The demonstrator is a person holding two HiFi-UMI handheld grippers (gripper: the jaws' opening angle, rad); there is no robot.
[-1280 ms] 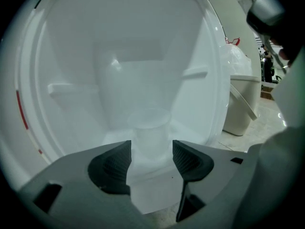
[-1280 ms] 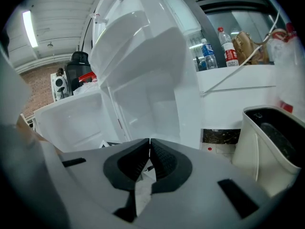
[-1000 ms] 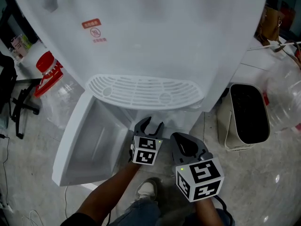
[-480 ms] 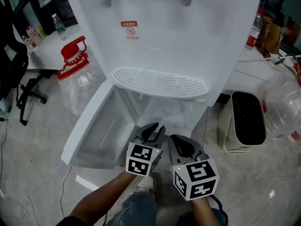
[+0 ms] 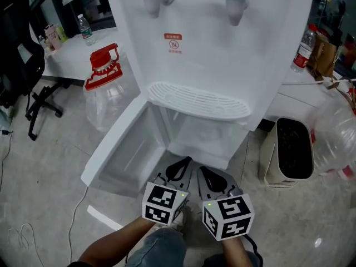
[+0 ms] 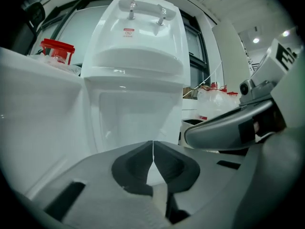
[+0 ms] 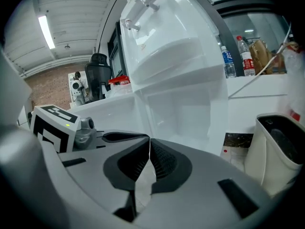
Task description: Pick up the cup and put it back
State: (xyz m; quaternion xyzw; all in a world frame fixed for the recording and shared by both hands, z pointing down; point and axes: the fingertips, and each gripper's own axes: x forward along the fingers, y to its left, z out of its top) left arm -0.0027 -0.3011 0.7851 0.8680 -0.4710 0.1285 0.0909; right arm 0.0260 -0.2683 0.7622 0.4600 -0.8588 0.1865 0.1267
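Observation:
No cup shows in any view. A white water dispenser (image 5: 222, 49) stands in front of me, with a slotted drip tray (image 5: 197, 100) and, below it, an open cabinet compartment (image 5: 203, 138). Its door (image 5: 119, 149) hangs open to the left. My left gripper (image 5: 181, 163) is low in front of the compartment, shut with nothing between its jaws. In the left gripper view its jaws (image 6: 152, 149) meet in a thin line. My right gripper (image 5: 203, 172) is right beside it, also shut and empty; its ribbed pads (image 7: 162, 163) are pressed together.
A big clear water jug with a red cap (image 5: 105, 88) stands left of the dispenser. A beige bin with a dark inside (image 5: 292, 152) sits to the right, with another clear jug (image 5: 339, 143) beyond it. An office chair (image 5: 22, 65) stands at far left.
The left gripper's jaws were spread apart a second ago and have closed. Both grippers sit lower and farther back from the cabinet. The view has tilted up and now shows the taps.

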